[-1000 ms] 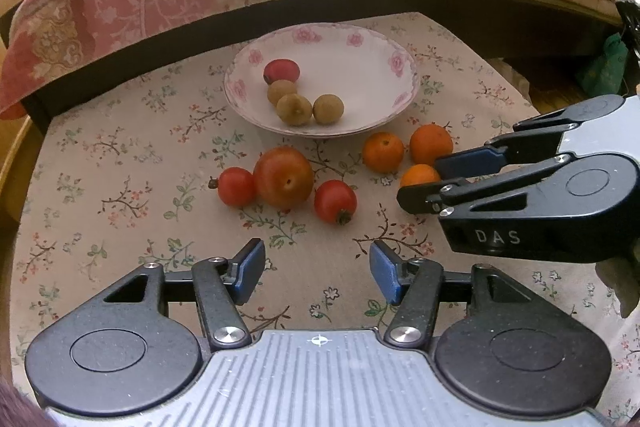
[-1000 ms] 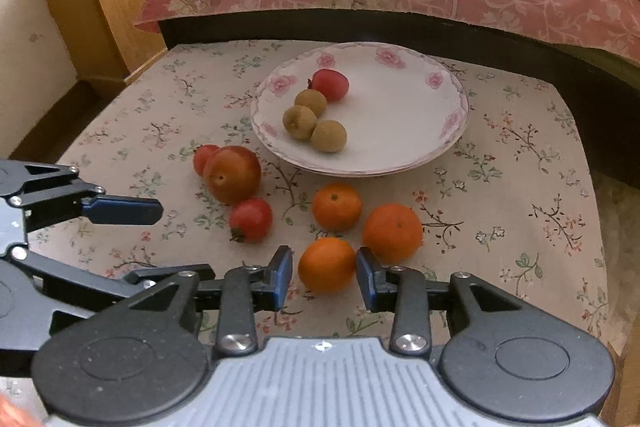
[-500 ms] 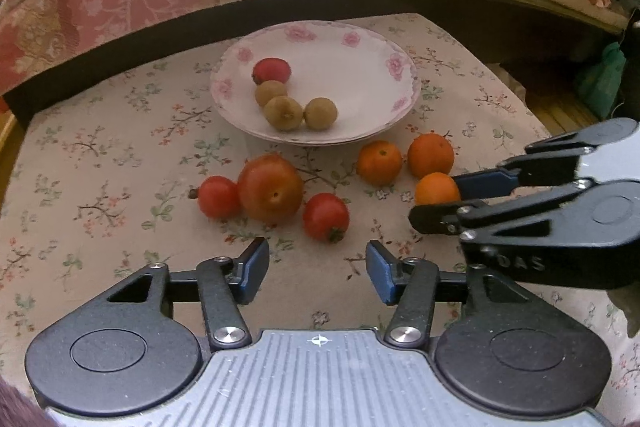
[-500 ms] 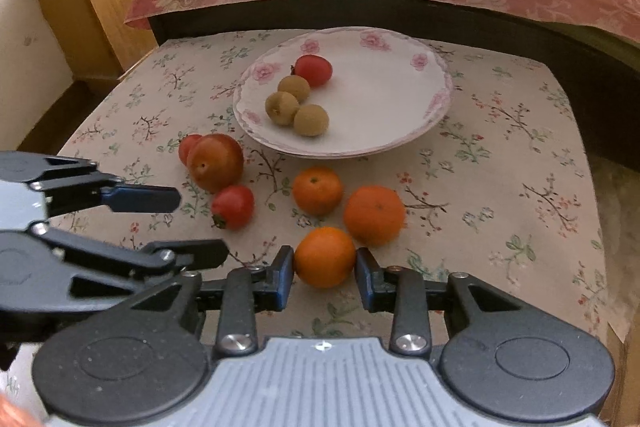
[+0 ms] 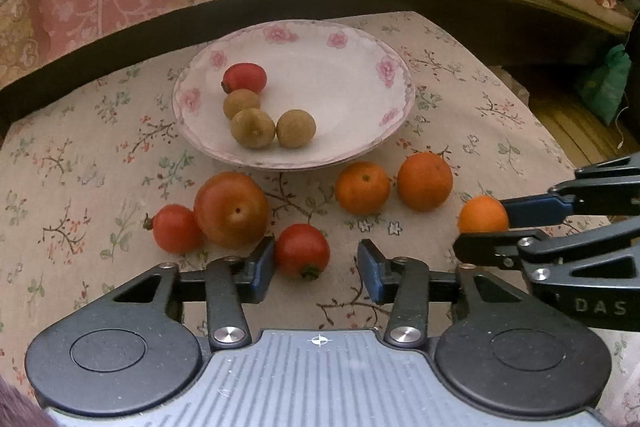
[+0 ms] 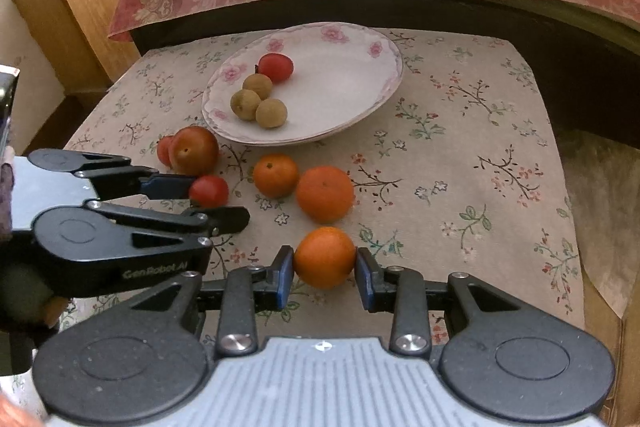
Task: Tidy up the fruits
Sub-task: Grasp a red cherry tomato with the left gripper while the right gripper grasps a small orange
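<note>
1. Right tool point(image 6: 325, 273): its blue pads sit on both sides of the small round orange tangerine point(image 6: 325, 256) at 6 o'clock of the fruit group; narrowed down onto it, apparently gripping, fruit low over or on the cloth.
2. Left tool point(image 5: 316, 263): spread wide, holding nothing; the small red cherry tomato point(image 5: 302, 250) is between its pads, touching or nearly touching the left one, gap on the right. Looks lined up to grab.
3. White shallow plate with pink flower rim point(image 5: 392, 99) at 12 o'clock on the floral-cloth worktop point(image 6: 480, 131); holds 1 red tomato point(image 5: 245, 77) and 3 brown longans point(image 5: 253, 128), clustered at its 9 o'clock, so the right half is free.
4. Loose on the cloth: big red-orange tomato point(image 5: 231, 209) touching a small red tomato point(image 5: 175, 228) at 8 o'clock of the plate; 2 more tangerines point(image 5: 425, 181) at 5 o'clock, side by side.
5. Judgement: fruit goes onto the plate, sorted by kind; most is not yet moved.
6. Risk: round fruit may roll if squeezed off-centre.
</note>
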